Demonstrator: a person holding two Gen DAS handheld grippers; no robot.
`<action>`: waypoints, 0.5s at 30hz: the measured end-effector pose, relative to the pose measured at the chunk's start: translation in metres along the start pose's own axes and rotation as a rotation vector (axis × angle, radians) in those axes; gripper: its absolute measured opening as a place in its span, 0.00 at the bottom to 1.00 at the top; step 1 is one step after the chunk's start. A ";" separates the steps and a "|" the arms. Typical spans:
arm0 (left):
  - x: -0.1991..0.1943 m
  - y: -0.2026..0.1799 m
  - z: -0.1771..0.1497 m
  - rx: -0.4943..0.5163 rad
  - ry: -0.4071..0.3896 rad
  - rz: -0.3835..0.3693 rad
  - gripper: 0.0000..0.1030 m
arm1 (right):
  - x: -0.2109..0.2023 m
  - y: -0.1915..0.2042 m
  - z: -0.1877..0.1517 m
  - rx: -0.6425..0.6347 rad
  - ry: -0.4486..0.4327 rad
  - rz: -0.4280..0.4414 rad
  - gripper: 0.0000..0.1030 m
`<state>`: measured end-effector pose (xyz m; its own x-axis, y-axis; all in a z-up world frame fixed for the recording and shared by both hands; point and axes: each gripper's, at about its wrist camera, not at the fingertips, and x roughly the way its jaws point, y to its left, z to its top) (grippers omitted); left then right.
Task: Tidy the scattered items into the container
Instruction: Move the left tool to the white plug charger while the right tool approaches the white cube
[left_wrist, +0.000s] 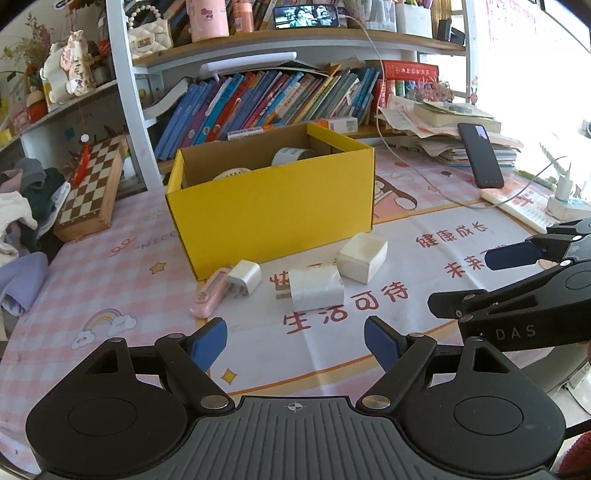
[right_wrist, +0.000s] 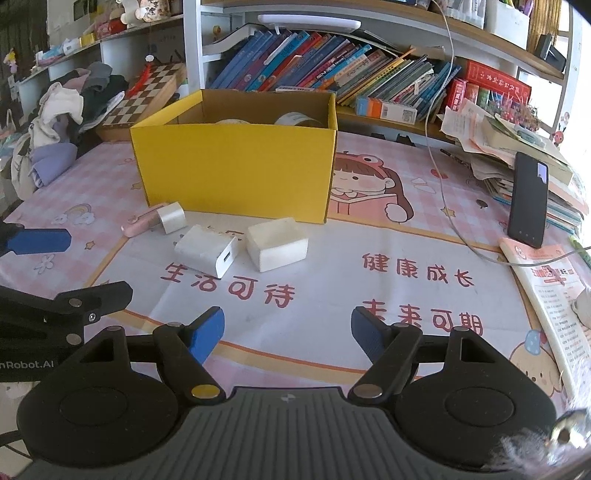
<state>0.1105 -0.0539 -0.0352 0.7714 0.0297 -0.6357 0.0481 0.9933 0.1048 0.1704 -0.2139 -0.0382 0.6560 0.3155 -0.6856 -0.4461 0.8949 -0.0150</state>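
A yellow cardboard box (left_wrist: 273, 206) (right_wrist: 236, 166) stands open on the table with a tape roll (left_wrist: 291, 155) and a round white item (left_wrist: 232, 173) inside. In front of it lie a pink utility knife (left_wrist: 210, 293) (right_wrist: 142, 221), a small white plug (left_wrist: 244, 277) (right_wrist: 170, 217), a larger white charger (left_wrist: 316, 290) (right_wrist: 205, 250) and a white block (left_wrist: 362, 256) (right_wrist: 277, 243). My left gripper (left_wrist: 295, 343) is open and empty, just short of the charger. My right gripper (right_wrist: 288, 332) is open and empty, nearer than the block; it also shows at the right of the left wrist view (left_wrist: 517, 277).
A black phone (left_wrist: 480, 155) (right_wrist: 528, 199) leans on a pile of papers at the right, with a white cable (right_wrist: 443, 192) running across the table. A chessboard box (left_wrist: 92, 192) and clothes (right_wrist: 59, 110) lie at the left. Bookshelves stand behind the box.
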 end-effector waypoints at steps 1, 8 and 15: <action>0.001 0.000 0.000 -0.001 0.002 0.001 0.82 | 0.001 -0.001 0.000 0.001 0.001 0.001 0.72; 0.007 0.000 0.002 -0.011 0.009 -0.005 0.81 | 0.009 -0.003 0.005 -0.006 0.011 0.012 0.72; 0.014 0.001 0.006 -0.008 0.010 -0.007 0.81 | 0.018 -0.006 0.012 -0.012 0.020 0.025 0.72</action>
<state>0.1254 -0.0534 -0.0393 0.7644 0.0242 -0.6443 0.0480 0.9944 0.0942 0.1924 -0.2095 -0.0419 0.6323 0.3313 -0.7003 -0.4698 0.8827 -0.0066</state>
